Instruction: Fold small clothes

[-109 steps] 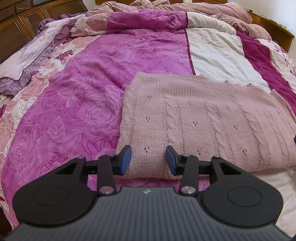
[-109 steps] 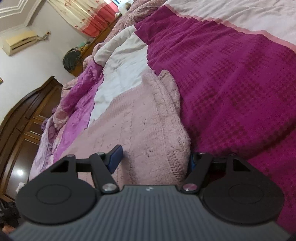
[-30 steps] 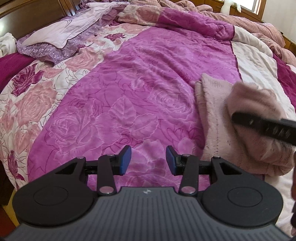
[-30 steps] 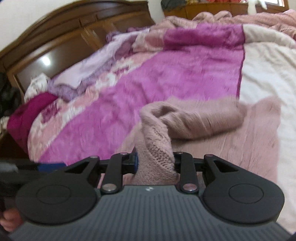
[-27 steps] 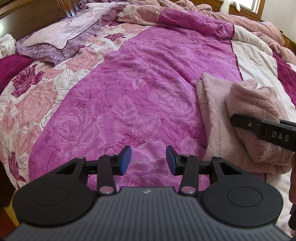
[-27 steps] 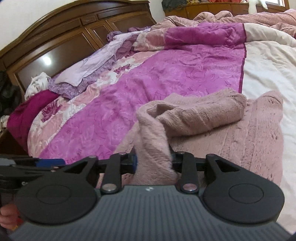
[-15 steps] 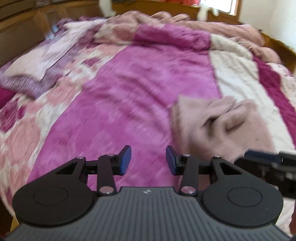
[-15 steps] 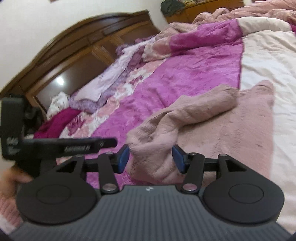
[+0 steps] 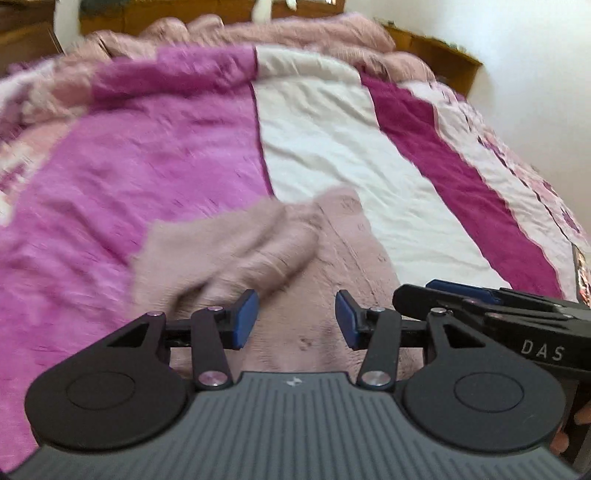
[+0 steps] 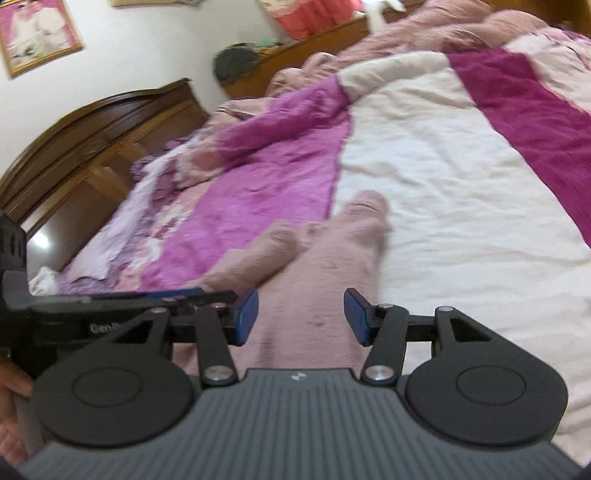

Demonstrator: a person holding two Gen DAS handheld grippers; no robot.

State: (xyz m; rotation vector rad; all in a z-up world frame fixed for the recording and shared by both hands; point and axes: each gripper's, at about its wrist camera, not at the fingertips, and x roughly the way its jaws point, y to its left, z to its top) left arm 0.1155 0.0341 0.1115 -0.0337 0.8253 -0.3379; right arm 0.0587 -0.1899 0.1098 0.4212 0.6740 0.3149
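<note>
The pink knitted sweater (image 9: 332,266) lies on the bed, on top of the quilt (image 9: 155,155), across the border between the bright magenta panel and the white panel. One part of it is folded over and makes a thick roll on its left side; the rest lies flat toward the cameras.

The left claw (image 9: 295,319) is above the near part of the sweater. Its two blue pads stand apart and nothing is between them; the jaws have just been opening a little more. The knit is seen below the gap, not pressed by the pads.

The right claw (image 10: 301,317) is also over the sweater (image 10: 332,280), with its blue pads apart and not touching the cloth; it has let go of the fold and its jaws have just been opening. In the left wrist view the right claw (image 9: 458,290) is just beside the left one, on its right.

A dark wooden headboard (image 10: 85,136) stands behind the bed, and a framed picture (image 10: 33,29) hangs on the wall
</note>
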